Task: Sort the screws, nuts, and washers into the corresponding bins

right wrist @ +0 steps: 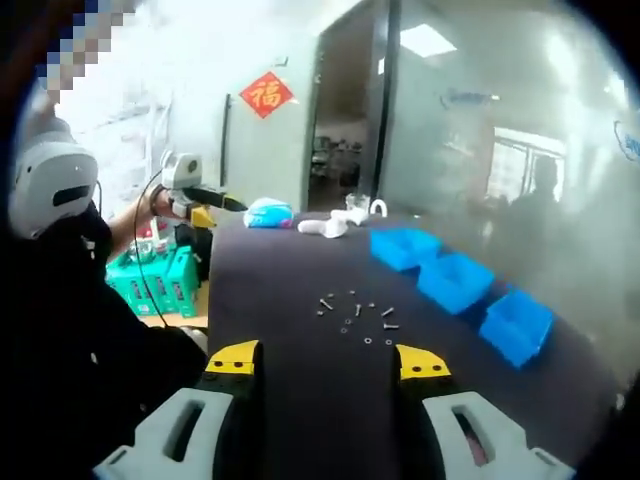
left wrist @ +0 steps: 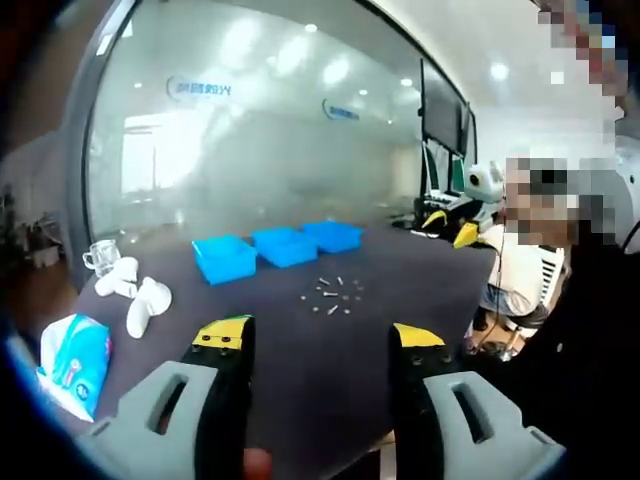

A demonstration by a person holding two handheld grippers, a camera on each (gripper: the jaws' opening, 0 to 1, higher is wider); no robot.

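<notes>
Several small screws, nuts and washers (left wrist: 330, 292) lie scattered on a dark table (left wrist: 300, 370). Behind them three blue bins stand in a row: left (left wrist: 224, 257), middle (left wrist: 285, 245), right (left wrist: 333, 235). My left gripper (left wrist: 320, 335) hovers open over the table's near end, well short of the parts. The right gripper view has the same scatter (right wrist: 355, 318) in the middle and the bins (right wrist: 455, 280) along the right. My right gripper (right wrist: 327, 360) is open and holds nothing. Each gripper appears small at the table's far end in the other view: right (left wrist: 455, 225), left (right wrist: 200, 205).
White objects (left wrist: 140, 295), a glass cup (left wrist: 100, 255) and a blue tissue pack (left wrist: 72, 360) sit at one end of the table. A glass wall (left wrist: 270, 130) runs behind the bins. A person (left wrist: 560, 330) stands at the table edge. Green crates (right wrist: 165, 280) stand on the floor.
</notes>
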